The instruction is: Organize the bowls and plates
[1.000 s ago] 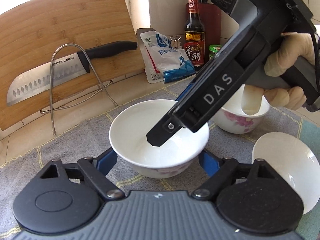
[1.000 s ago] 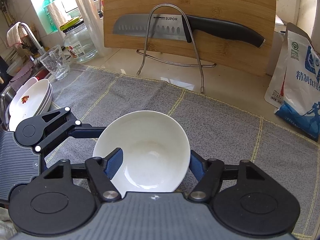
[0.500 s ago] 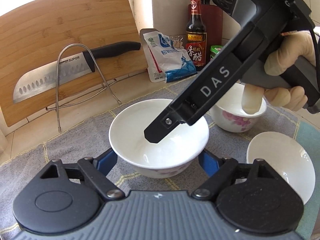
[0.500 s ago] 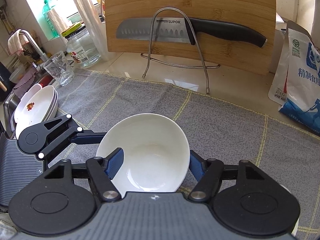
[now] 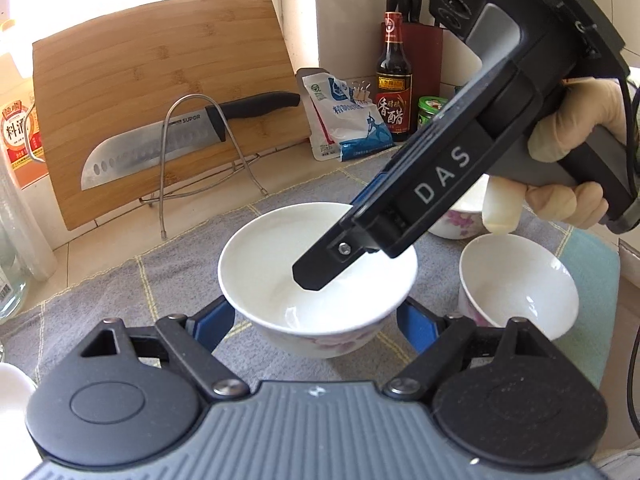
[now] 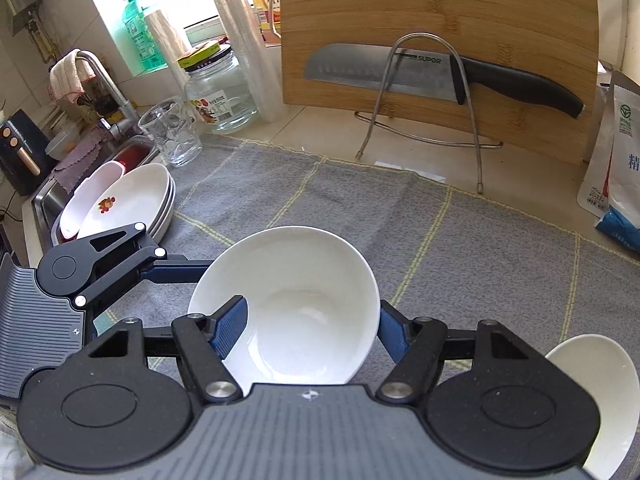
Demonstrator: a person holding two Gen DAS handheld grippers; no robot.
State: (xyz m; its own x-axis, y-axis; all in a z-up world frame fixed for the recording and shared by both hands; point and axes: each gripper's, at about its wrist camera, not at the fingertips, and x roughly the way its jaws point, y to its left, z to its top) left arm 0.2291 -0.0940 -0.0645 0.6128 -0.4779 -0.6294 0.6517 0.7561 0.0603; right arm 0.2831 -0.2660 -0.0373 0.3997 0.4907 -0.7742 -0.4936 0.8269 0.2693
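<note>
A white bowl [image 5: 276,256] with a pink flower pattern hangs just above the grey cloth [image 5: 120,288]. My left gripper [image 5: 316,320] is shut on it, its blue pads pressing the outer wall on both sides. My right gripper [image 6: 312,320] is shut on the same bowl [image 6: 316,272], one pad inside and the other outside the right rim. In the left wrist view, one of its fingers [image 5: 316,268] dips into the bowl from the right. A stack of white plates [image 6: 136,196] lies at the cloth's left edge.
Two more bowls [image 5: 520,280] [image 5: 460,220] stand on the cloth to the right. A cutting board [image 6: 440,20] with a knife [image 6: 400,72] in a wire rack leans at the back. A glass [image 6: 172,132], a jar [image 6: 220,92] and the sink [image 6: 44,200] are at the left.
Both grippers have carried the bowl to the left and slightly up. The plates and sink have come further into the right wrist view, and the bowl on the right further into the left wrist view.
</note>
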